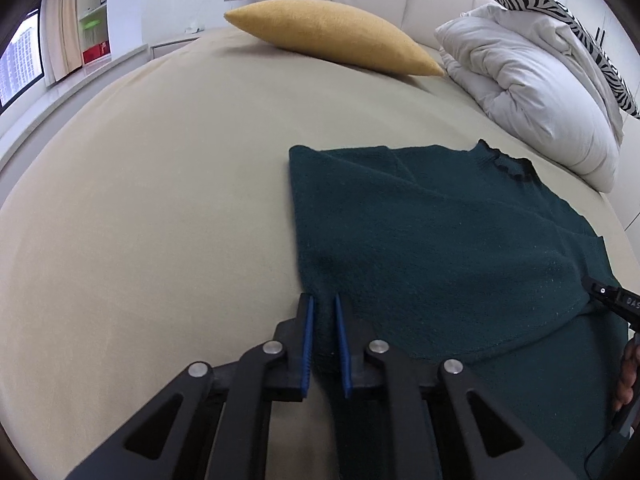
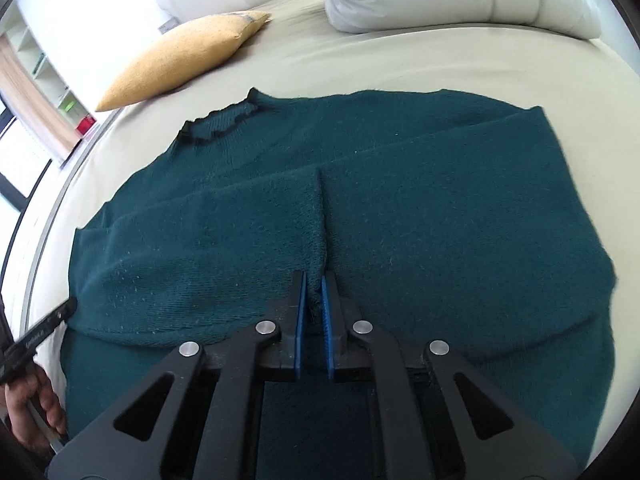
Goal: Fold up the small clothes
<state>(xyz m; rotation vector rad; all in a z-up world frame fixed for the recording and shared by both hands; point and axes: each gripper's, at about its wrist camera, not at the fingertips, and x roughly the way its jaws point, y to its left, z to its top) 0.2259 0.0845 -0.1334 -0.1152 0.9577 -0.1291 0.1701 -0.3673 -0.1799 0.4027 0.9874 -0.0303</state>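
A dark green knit sweater (image 1: 440, 232) lies flat on the beige bed (image 1: 140, 200), collar toward the pillows and sleeves folded in over the body. My left gripper (image 1: 323, 298) is at the sweater's near left edge, its blue pads shut on a strip of the knit. In the right wrist view the sweater (image 2: 400, 200) fills the middle, and a folded sleeve edge runs down it to my right gripper (image 2: 315, 276). That gripper is shut on this fold near the hem. Each view shows the other gripper's tip at its border, with a hand behind it.
A yellow pillow (image 1: 336, 36) lies at the head of the bed. A white bundled duvet (image 1: 532, 92) and a zebra-striped pillow (image 1: 560, 20) sit at the far right. Bare beige sheet spreads left of the sweater. A window and shelves (image 1: 92, 12) stand beyond the bed's left edge.
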